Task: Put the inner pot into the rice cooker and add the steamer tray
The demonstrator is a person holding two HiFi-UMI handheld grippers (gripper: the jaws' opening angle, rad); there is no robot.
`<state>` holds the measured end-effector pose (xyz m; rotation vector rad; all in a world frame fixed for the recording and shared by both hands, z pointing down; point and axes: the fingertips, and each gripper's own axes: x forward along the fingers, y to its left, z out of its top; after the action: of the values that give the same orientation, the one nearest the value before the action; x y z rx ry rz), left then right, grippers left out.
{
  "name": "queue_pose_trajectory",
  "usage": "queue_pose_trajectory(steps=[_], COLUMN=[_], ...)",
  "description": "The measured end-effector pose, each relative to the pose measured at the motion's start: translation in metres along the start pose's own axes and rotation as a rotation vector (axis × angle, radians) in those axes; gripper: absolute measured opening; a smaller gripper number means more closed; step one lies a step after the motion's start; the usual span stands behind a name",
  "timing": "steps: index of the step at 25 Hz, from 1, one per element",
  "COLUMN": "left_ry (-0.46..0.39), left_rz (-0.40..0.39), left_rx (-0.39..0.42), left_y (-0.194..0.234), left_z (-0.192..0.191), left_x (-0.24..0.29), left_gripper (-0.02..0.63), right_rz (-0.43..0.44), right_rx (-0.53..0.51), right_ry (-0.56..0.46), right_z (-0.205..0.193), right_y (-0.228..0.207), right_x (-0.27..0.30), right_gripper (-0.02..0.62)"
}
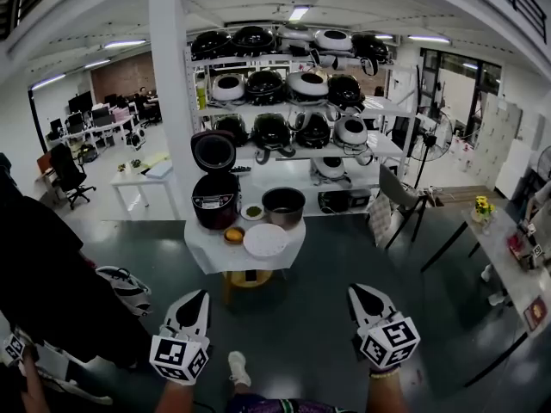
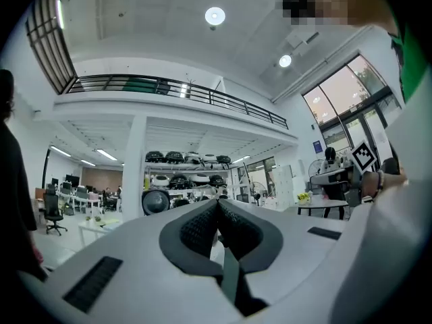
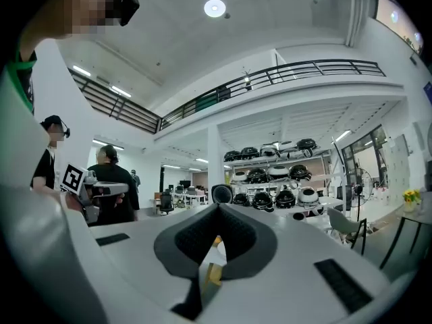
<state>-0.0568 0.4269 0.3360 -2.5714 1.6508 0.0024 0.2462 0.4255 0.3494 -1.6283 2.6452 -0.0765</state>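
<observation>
In the head view a small white-clothed table (image 1: 207, 255) stands a few steps ahead of me. On it sits a dark rice cooker (image 1: 215, 200) with its lid (image 1: 213, 151) raised. The grey inner pot (image 1: 283, 206) stands to its right. The white round steamer tray (image 1: 265, 240) lies at the table's front. My left gripper (image 1: 196, 298) and right gripper (image 1: 365, 292) are held level, well short of the table, both shut and empty. The left gripper view shows shut jaws (image 2: 217, 205), and the right gripper view does too (image 3: 217, 210).
Behind the table a white shelf rack (image 1: 379, 106) holds several rice cookers, beside a white pillar (image 1: 168, 84). A small green bowl (image 1: 252, 212) and an orange bowl (image 1: 233, 235) share the table. A person in dark clothes (image 1: 52, 265) stands at my left. A long table (image 1: 504, 261) runs at the right.
</observation>
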Motion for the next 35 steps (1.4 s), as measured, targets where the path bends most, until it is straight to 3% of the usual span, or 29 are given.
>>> queue_pose_trajectory(steps=[9,14,22,31,35], left_ry=[-0.007,0.0,0.014,0.015,0.016], left_rz=[0.009,0.004,0.0,-0.012,-0.04], left_rx=[-0.02,-0.052,-0.156,-0.16,-0.161], left_y=[0.02,0.047,0.109,0.194,0.23], left_z=[-0.003,-0.015,-0.026,-0.028,-0.028], left_x=[0.007,0.037,0.089,0.168,0.203], left_gripper=[0.021,0.021,0.021,0.021,0.021], right_rz=[-0.018,-0.029,0.003,0.02,0.018], right_rx=[0.061,0.058,0.072,0.09,0.105], right_ry=[-0.05,-0.037,0.023,0.039,-0.006], right_z=[0.005,0.003,0.01,0.024,0.039], right_y=[0.0,-0.007,-0.009,-0.011,-0.01], right_x=[0.02,0.054,0.136,0.262,0.31], right_gripper=[0.006,0.006,0.006,0.006,0.006])
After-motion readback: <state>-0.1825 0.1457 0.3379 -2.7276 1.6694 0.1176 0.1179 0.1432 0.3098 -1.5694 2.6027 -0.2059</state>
